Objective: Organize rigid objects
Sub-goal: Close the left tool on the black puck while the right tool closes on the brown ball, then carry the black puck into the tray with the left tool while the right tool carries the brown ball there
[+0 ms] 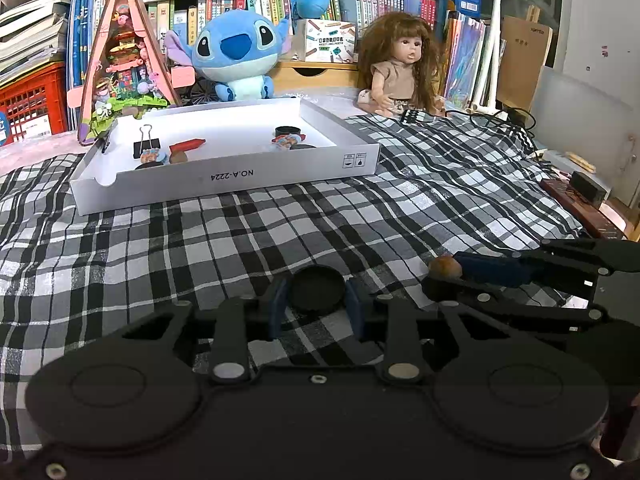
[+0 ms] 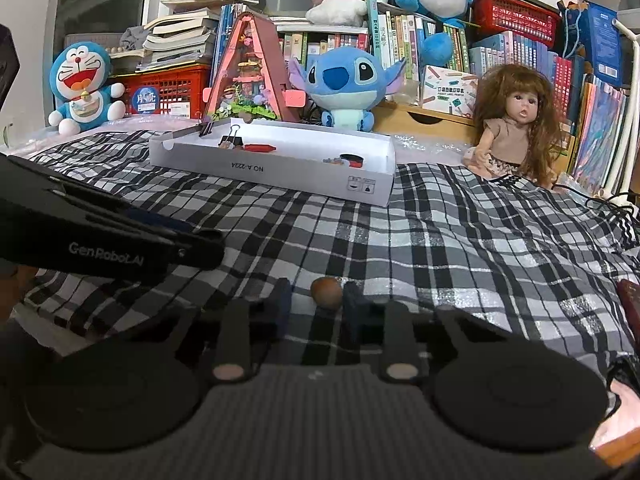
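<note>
On the plaid cloth (image 1: 240, 240) lies a round black cap (image 1: 317, 289), and my left gripper (image 1: 316, 306) is shut on it, a blue pad against each side. In the right wrist view my right gripper (image 2: 317, 300) stands around a small brown nut (image 2: 327, 293). Its right pad touches the nut, while a strip of cloth shows between the nut and the left pad. From the left wrist view the nut (image 1: 445, 268) sits at the right gripper's fingertips. The white tray (image 1: 224, 184) (image 2: 280, 170) behind holds a binder clip (image 1: 146, 146), a red crayon (image 1: 187, 145) and another black cap (image 1: 288, 131).
A blue plush (image 1: 236, 54), a doll (image 1: 400, 64) and a pink triangular model house (image 1: 122, 68) stand behind the tray, with bookshelves beyond. Cables (image 1: 512, 120) and a dark wooden box (image 1: 580, 208) lie at the cloth's right edge. A blue cat plush (image 2: 82, 84) sits far left.
</note>
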`<state>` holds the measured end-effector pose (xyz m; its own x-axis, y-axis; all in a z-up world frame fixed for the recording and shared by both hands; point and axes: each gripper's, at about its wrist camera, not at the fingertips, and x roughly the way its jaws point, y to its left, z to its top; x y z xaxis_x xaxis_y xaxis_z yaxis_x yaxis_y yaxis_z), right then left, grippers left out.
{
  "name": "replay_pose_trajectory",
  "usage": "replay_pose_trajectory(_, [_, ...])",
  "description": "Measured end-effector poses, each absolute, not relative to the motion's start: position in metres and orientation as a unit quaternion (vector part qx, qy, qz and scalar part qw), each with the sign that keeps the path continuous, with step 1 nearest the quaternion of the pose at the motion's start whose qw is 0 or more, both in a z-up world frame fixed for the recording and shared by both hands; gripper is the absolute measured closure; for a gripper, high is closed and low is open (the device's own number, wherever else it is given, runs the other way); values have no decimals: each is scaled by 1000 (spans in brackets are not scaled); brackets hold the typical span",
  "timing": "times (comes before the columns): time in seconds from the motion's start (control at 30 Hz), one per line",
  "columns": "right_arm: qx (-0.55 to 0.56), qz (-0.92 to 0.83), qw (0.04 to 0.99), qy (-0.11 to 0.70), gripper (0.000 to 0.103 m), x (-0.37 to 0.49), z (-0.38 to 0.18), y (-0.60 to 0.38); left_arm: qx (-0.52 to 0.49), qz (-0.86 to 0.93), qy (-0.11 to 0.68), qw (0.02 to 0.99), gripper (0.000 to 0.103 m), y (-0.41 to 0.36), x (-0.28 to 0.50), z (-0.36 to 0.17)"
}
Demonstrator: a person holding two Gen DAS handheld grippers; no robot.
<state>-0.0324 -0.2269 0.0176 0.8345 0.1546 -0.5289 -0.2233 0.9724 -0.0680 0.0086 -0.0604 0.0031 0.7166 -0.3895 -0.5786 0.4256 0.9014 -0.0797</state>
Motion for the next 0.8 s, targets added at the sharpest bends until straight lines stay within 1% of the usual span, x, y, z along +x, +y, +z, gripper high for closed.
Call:
replay_pose_trajectory(0.17, [-61, 97, 956, 272, 82, -31, 17, -226, 30, -219, 305, 926, 73, -61, 9, 2])
replay_pose_trajectory(0.43, [-49, 101, 955, 274, 82, -27, 21, -227, 33, -217, 301, 928, 74, -63, 10, 6])
replay_pose_trajectory(0.8, [-42, 102, 955, 274, 82, -11, 33, -222, 40, -163, 281, 945, 74, -41, 22, 26])
